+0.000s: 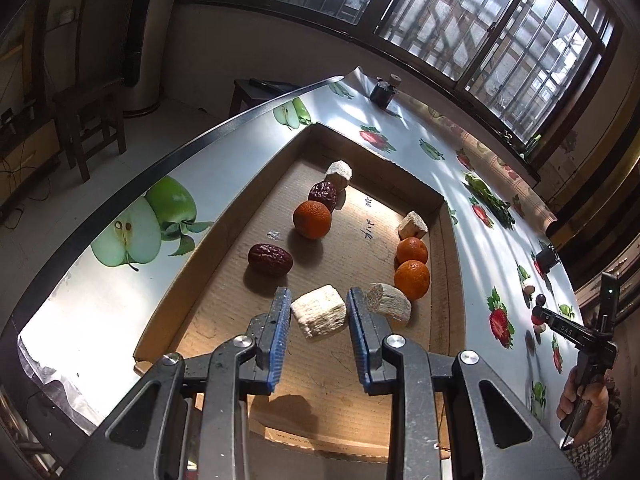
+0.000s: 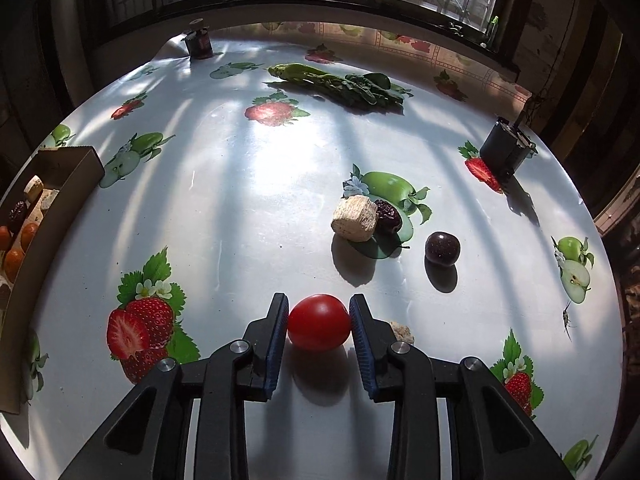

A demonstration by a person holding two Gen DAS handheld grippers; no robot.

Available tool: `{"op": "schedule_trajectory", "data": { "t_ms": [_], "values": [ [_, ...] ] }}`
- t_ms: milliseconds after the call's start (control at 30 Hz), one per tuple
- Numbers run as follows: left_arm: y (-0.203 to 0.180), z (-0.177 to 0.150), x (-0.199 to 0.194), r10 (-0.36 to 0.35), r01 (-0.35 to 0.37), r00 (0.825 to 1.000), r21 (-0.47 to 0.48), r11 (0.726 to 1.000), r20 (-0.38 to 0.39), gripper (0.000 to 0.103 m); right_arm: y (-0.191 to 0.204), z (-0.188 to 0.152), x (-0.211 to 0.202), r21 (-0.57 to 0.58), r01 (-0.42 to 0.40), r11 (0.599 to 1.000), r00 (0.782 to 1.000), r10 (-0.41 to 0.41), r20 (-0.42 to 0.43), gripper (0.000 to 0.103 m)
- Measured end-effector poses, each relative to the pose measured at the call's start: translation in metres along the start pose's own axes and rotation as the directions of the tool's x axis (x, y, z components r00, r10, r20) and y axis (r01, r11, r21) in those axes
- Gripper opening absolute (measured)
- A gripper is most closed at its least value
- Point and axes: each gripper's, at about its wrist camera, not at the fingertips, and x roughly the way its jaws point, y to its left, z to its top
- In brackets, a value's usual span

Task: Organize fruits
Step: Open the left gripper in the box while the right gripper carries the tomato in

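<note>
My left gripper is shut on a beige fibrous block, held low over the near part of a shallow cardboard box. Inside the box lie three oranges, two red dates and other beige blocks. My right gripper is shut on a red tomato, both blue pads against its sides, just over the fruit-print tablecloth. Beyond it lie a beige block, a red date touching that block, and a dark round fruit.
Leafy greens lie at the far side of the table. A black device stands at the right and a small dark jar at the far left. The box sits at the table's left edge. A small beige crumb lies by the right finger.
</note>
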Motion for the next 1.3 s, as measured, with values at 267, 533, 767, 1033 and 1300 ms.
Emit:
{"op": "schedule_trajectory", "data": {
  "t_ms": [267, 533, 767, 1033, 1300],
  "values": [
    [0.007, 0.016, 0.021, 0.107, -0.105, 0.992, 0.042, 0.994, -0.063, 0.028, 0.106, 0.005, -0.075, -0.099, -0.342, 0.934, 0.934, 0.349, 0.069, 0.034],
    [0.017, 0.004, 0.019, 0.132, -0.128, 0.99, 0.088, 0.988, -0.05, 0.028, 0.253, -0.032, -0.063, -0.337, -0.437, 0.834, 0.893, 0.446, -0.055, 0.034],
    [0.03, -0.001, 0.013, 0.091, -0.089, 0.995, 0.066, 0.994, -0.026, 0.028, 0.289, -0.049, -0.037, -0.412, -0.394, 0.822, 0.913, 0.4, -0.076, 0.035],
    [0.027, 0.0, -0.008, 0.039, -0.041, 0.998, 0.052, 0.998, 0.042, 0.054, 0.286, -0.049, -0.049, -0.405, -0.386, 0.829, 0.91, 0.414, -0.021, 0.058],
    [0.035, 0.011, -0.041, 0.005, -0.001, 0.993, -0.032, 0.999, 0.119, 0.062, 0.232, -0.037, -0.093, -0.323, -0.364, 0.874, 0.9, 0.419, 0.119, 0.061]
  ]
}}
